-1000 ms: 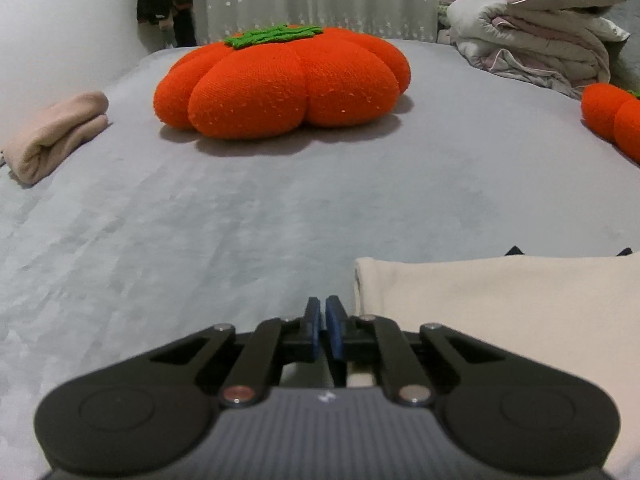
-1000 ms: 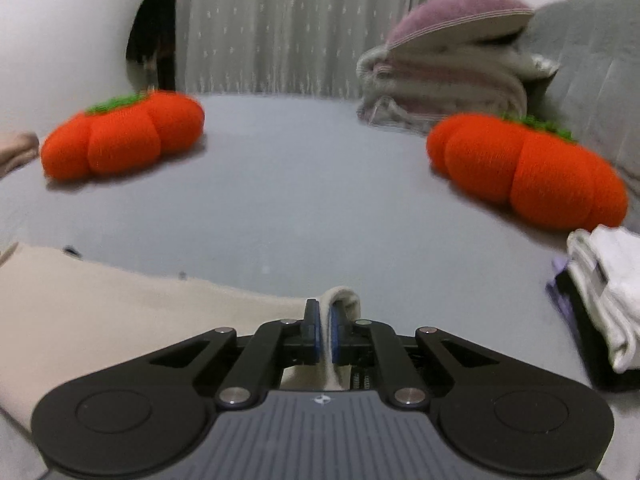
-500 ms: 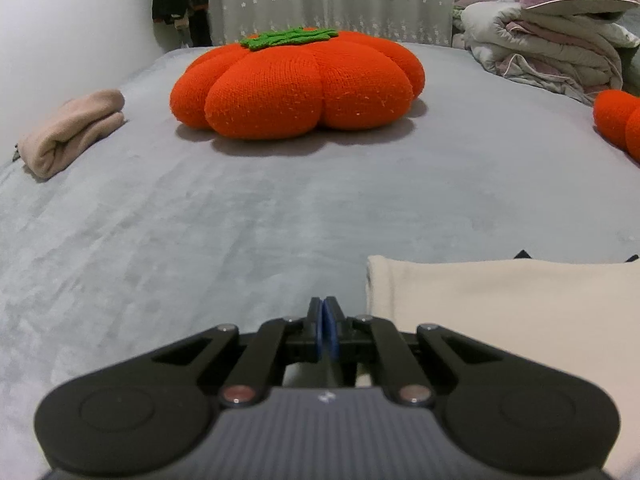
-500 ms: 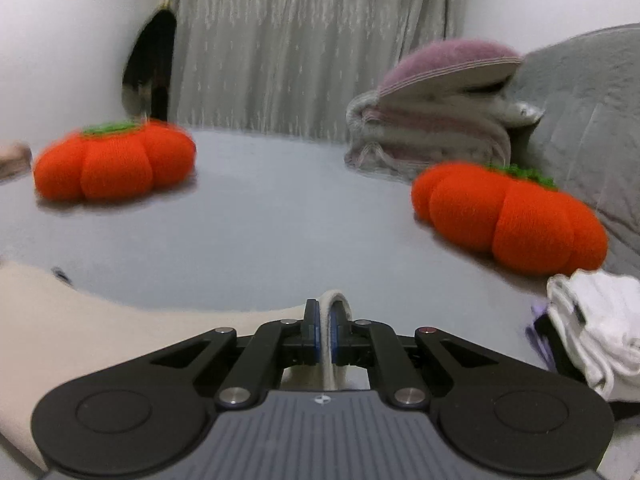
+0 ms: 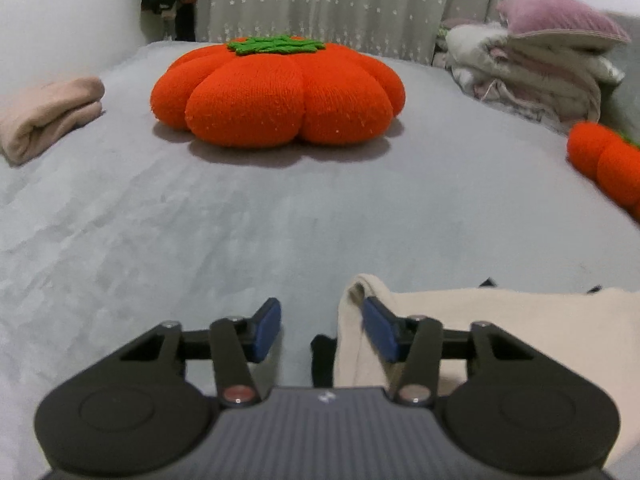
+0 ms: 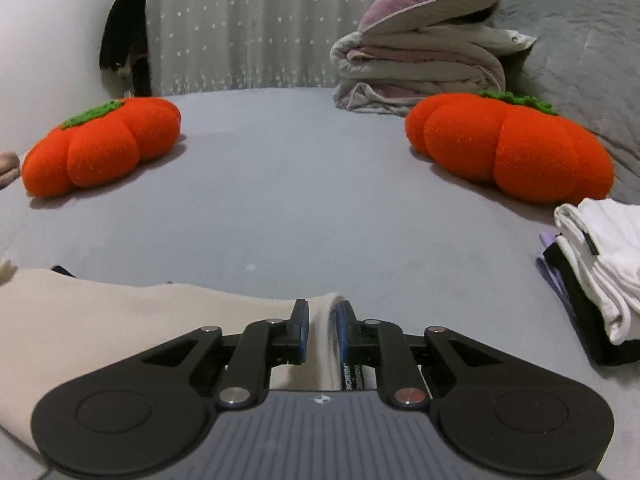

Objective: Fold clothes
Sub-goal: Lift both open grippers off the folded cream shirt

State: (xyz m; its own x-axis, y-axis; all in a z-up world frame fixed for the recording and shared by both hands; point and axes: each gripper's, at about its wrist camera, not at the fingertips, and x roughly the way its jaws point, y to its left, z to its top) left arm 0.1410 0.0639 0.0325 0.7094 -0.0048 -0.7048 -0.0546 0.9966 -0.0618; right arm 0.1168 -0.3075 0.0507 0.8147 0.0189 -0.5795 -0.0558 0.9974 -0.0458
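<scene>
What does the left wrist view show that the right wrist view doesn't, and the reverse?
Only left wrist: the left claw, open, cloth edge against one pad; the whole pink rolled towel.
Only right wrist: the right claw, a cream fold between its jaws; the white folded clothes.
Both: the cream garment, two pumpkin cushions, the bedding pile, the grey bed.

The right gripper has just been opening its jaws, a fold of the cream garment standing between them; left and right ahead lie two orange pumpkin cushions, a white folded pile at right
</scene>
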